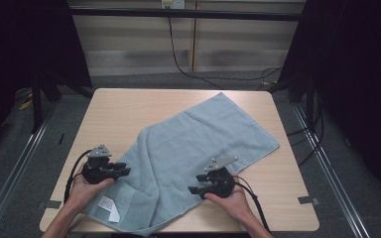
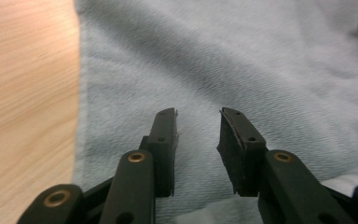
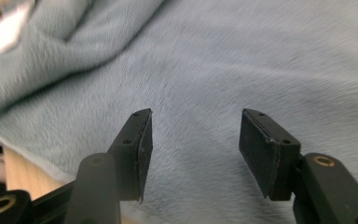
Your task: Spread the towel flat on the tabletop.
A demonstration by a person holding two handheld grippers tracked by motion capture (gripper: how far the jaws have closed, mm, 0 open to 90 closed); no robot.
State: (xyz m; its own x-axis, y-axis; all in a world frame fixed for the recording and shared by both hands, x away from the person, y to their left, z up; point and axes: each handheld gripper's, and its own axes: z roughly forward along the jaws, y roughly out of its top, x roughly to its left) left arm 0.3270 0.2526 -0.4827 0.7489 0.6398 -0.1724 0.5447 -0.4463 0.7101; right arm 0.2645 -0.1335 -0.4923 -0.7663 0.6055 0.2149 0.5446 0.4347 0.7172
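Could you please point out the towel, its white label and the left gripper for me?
towel (image 1: pixel 198 144): high view, middle of the blue cloth.
white label (image 1: pixel 110 208): high view, tag at the near left corner.
left gripper (image 2: pixel 196 135): left gripper view, midway between its fingertips.

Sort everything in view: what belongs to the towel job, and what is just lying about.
In the job:
- light blue towel, spread askew on the table
- left gripper, jaws open over the towel's left edge
- right gripper, jaws open over the towel

Lying about:
- wooden table
- black cable on the floor behind
- tape strips on the floor
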